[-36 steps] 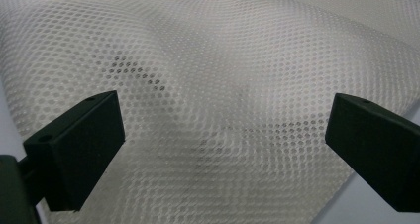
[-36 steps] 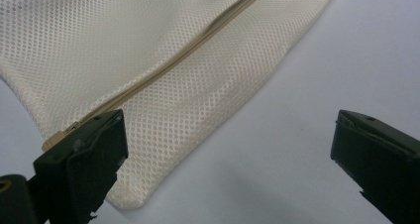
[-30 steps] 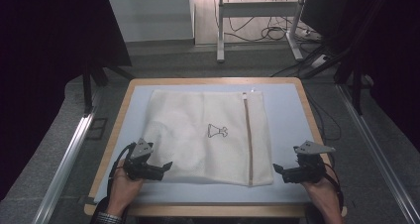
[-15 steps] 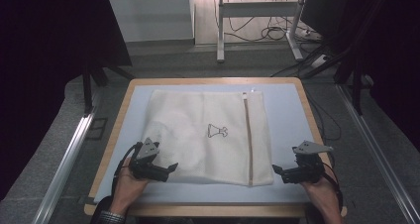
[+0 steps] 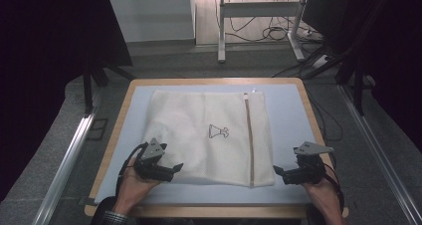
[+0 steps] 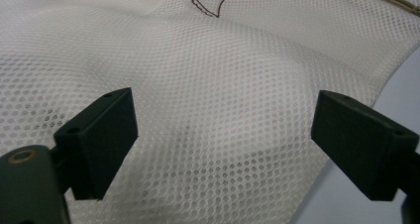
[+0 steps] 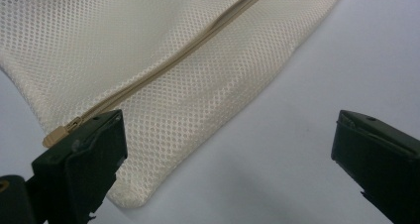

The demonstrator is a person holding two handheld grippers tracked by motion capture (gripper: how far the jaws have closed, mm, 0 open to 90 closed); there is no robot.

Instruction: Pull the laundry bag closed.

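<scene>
A cream mesh laundry bag [image 5: 209, 135] lies flat on the pale blue tabletop [image 5: 291, 110], a little left of its middle, with a beige zipper [image 5: 248, 135] running down its right part and a small line drawing [image 5: 219, 131] near its centre. The left tool [image 5: 171, 171] sits over the bag's near left corner, low above the mesh; its jaws stand wide apart and have just been closing a little, with mesh under the gap between them but nothing pinched — the pads press on no fold. In the left gripper view the weave [image 6: 223, 100] spreads between the jaws. The right tool [image 5: 278, 173] rests just off the bag's near right corner, jaws spread wide over bare tabletop — the zipper pull [image 7: 57, 134] lies beside one jaw in the right gripper view.
</scene>
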